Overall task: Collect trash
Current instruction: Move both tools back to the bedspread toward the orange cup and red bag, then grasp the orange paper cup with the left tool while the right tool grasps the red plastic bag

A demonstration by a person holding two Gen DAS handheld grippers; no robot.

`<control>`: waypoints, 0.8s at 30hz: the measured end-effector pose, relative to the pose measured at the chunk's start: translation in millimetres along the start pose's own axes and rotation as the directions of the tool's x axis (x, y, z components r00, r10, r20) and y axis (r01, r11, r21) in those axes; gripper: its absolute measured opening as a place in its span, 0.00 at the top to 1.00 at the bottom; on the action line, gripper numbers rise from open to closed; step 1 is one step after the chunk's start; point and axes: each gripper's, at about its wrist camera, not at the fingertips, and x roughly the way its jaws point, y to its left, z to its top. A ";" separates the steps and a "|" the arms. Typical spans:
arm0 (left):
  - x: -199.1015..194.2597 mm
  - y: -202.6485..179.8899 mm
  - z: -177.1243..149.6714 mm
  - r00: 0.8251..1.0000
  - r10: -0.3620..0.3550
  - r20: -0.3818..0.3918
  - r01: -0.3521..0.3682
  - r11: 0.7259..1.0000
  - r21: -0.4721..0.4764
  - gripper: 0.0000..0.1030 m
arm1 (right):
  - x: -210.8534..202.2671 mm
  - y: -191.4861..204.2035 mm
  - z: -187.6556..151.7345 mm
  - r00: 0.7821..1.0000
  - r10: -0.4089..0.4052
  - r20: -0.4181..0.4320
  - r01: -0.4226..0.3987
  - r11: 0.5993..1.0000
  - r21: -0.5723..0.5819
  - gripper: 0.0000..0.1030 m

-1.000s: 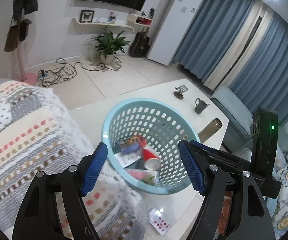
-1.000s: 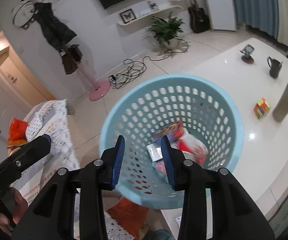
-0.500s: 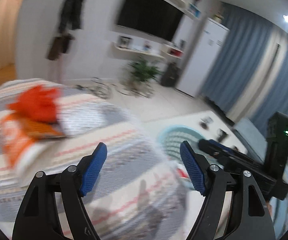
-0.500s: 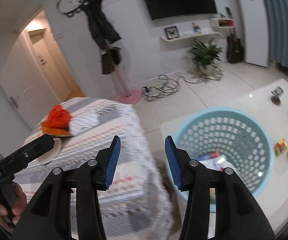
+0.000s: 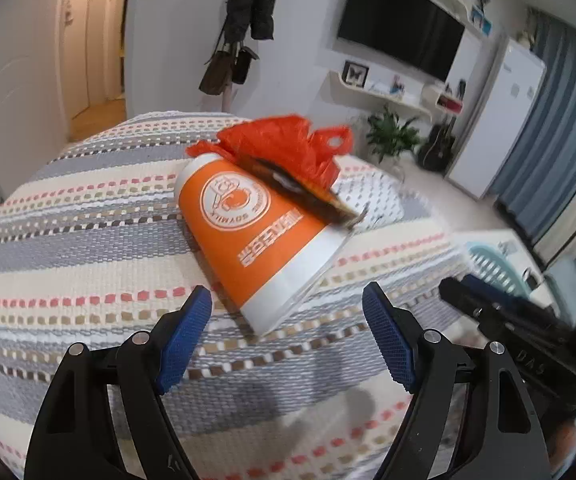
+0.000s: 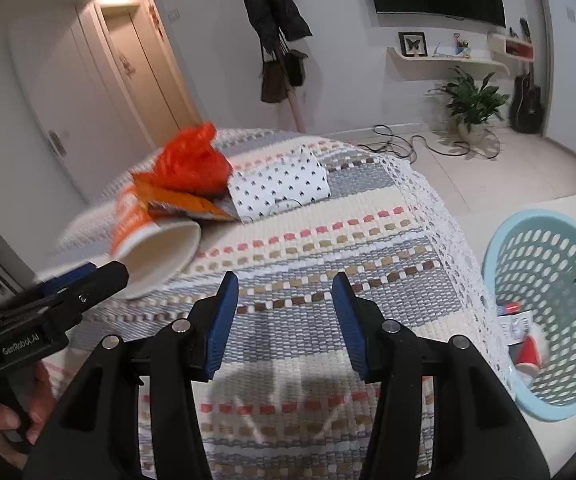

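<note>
The left gripper (image 5: 287, 322), fingers spread wide and empty, is lining up on the fallen cup (image 5: 262, 240); the right gripper (image 6: 284, 316), half open, is carrying nothing.

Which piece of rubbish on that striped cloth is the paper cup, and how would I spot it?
Start at the striped woven cloth covering the big surface. On it lies a small pile of litter, topped by a crumpled orange plastic bag. The paper cup lies on its side at the near edge: orange with a round white logo and a white band at its open rim.
</note>
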 end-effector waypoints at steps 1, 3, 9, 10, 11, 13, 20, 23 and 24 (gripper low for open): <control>3.0 -0.5 -0.2 1.000 0.015 -0.006 -0.015 1.000 0.024 0.28 | -0.6 2.0 0.3 1.000 -0.005 0.004 0.005 1.000 -0.005 0.56; 9.0 0.9 0.0 0.999 0.038 -0.019 -0.038 0.998 0.044 0.31 | 1.2 2.0 0.2 1.000 -0.001 -0.005 0.001 1.000 -0.005 0.56; 13.4 14.7 -2.6 0.998 0.058 -0.031 -0.058 0.998 0.022 0.61 | 5.3 0.2 1.6 1.000 0.000 -0.026 0.000 1.000 -0.005 0.56; 12.4 20.0 -2.3 0.998 0.050 -0.036 -0.049 0.999 0.011 0.65 | 5.9 1.2 1.5 1.000 -0.003 -0.028 0.002 1.000 -0.011 0.56; 10.8 23.2 -2.7 0.998 0.046 -0.035 -0.046 0.999 0.006 0.66 | 6.5 1.6 1.1 1.000 -0.005 -0.029 0.005 1.000 -0.016 0.56; 3.5 31.5 -5.9 0.998 0.056 -0.026 -0.055 0.998 0.017 0.74 | 7.5 4.0 1.0 0.999 -0.012 -0.029 0.012 1.000 -0.026 0.56; -30.0 67.9 -26.2 0.998 0.038 -0.040 -0.038 0.999 0.003 0.90 | 5.6 17.4 -0.7 0.998 -0.057 -0.017 0.056 0.995 -0.085 0.56; -45.3 78.9 -35.8 0.999 0.023 -0.047 -0.023 1.000 -0.008 0.90 | 5.5 21.3 0.3 0.999 -0.036 -0.020 0.034 0.996 -0.082 0.56; -48.9 80.5 -37.8 0.999 0.013 -0.049 -0.014 1.000 -0.013 0.90 | 5.7 22.8 1.1 0.999 -0.023 -0.022 0.021 0.997 -0.079 0.56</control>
